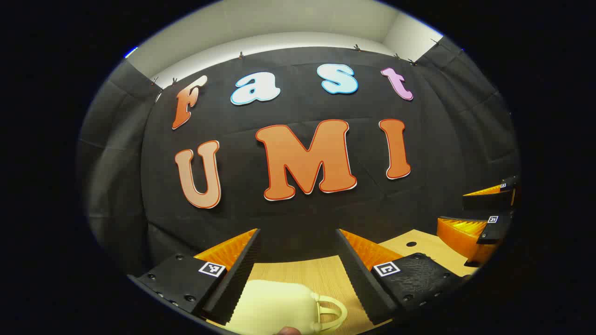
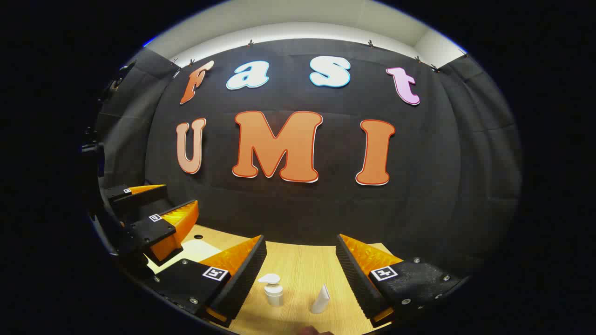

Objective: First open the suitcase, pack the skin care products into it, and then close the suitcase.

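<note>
A pale yellow suitcase (image 1: 274, 304) with a handle (image 1: 331, 311) lies closed on the wooden table (image 1: 321, 274), low in the left gripper view, just beneath my left gripper (image 1: 298, 242), which is open and holds nothing. In the right gripper view, a small white pump bottle (image 2: 273, 289) and a white tube (image 2: 321, 299) stand on the table (image 2: 298, 265) below my right gripper (image 2: 300, 249), which is open and empty. The right gripper (image 1: 484, 218) shows at the right edge of the left gripper view, and the left gripper (image 2: 153, 209) at the left edge of the right gripper view.
The black cloth wall (image 1: 298, 209) rises right behind the table's far edge. A small round hole (image 1: 411, 244) sits in the tabletop near the back. A fingertip (image 1: 288, 331) shows at the bottom edge by the suitcase.
</note>
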### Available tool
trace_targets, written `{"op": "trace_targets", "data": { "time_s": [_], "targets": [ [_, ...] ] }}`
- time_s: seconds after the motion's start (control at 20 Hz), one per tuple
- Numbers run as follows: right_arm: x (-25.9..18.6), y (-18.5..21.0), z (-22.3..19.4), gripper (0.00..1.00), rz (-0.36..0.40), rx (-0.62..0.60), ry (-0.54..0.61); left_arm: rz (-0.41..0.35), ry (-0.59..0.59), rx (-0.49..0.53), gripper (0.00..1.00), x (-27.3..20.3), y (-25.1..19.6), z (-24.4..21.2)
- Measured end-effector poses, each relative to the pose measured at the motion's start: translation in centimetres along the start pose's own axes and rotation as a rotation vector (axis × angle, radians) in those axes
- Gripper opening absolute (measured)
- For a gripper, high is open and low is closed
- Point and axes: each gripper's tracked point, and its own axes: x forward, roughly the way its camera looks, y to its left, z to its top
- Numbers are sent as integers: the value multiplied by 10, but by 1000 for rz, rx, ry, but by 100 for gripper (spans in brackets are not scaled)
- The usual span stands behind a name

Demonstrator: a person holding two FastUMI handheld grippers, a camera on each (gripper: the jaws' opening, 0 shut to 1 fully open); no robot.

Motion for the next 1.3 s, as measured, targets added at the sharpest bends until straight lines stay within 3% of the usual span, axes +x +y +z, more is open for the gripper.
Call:
{"op": "trace_targets", "data": {
  "time_s": [0.9,1.3],
  "targets": [
    [0,3,5,95,19,5,-18,21,-15,28,100,-9,8,8],
    [-3,-9,3,95,-2,0,-17,-8,33,94,100,-11,-2,-23]
  ]
}}
